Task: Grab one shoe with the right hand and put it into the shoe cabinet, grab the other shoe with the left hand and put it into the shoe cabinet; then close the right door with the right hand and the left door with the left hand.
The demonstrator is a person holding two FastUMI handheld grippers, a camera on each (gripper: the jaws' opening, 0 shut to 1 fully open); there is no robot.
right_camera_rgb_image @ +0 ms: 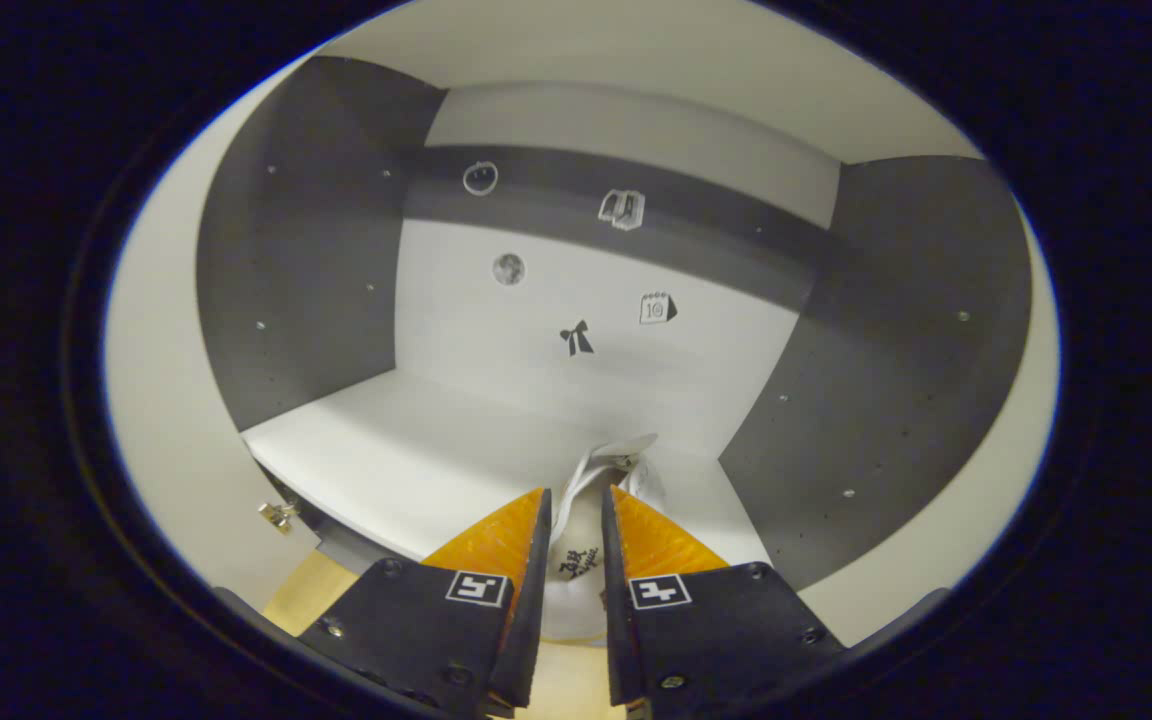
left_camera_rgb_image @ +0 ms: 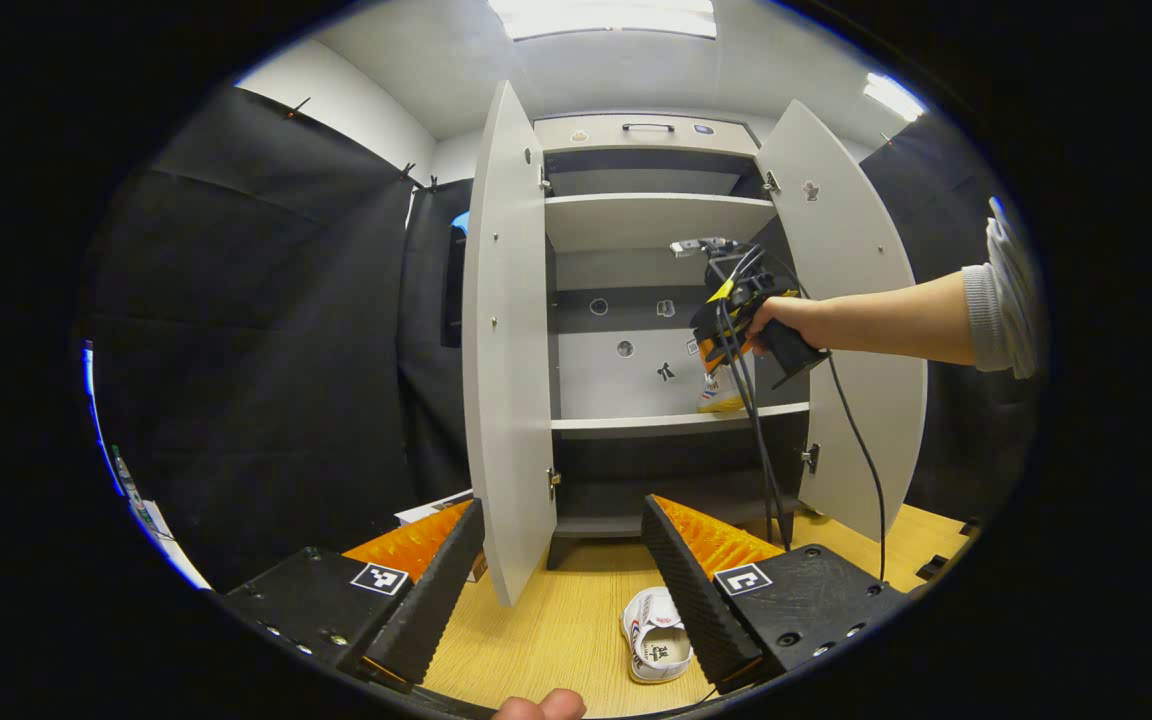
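White shoe (right_camera_rgb_image: 576, 540) clamped in right tool (right_camera_rgb_image: 572, 520) inside cabinet (left_camera_rgb_image: 656, 220); left tool (left_camera_rgb_image: 561, 560) spread above floor shoe (left_camera_rgb_image: 656, 640).

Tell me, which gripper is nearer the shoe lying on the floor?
Left. The left gripper hangs open just above the floor shoe, jaws either side. The right gripper is up at the cabinet shelf, gripping the other shoe.

One shoe cabinet (left_camera_rgb_image: 651, 330) stands open, with two doors: a left door (left_camera_rgb_image: 506, 350) and a right door (left_camera_rgb_image: 851, 320). Three shelves show inside the cabinet. There are two white shoes: one shoe (left_camera_rgb_image: 719, 395) on the cabinet's middle shelf at its right side, the other shoe (left_camera_rgb_image: 656, 635) on the floor in front of the cabinet. Five small stickers (right_camera_rgb_image: 576, 337) sit on the cabinet's back panel.
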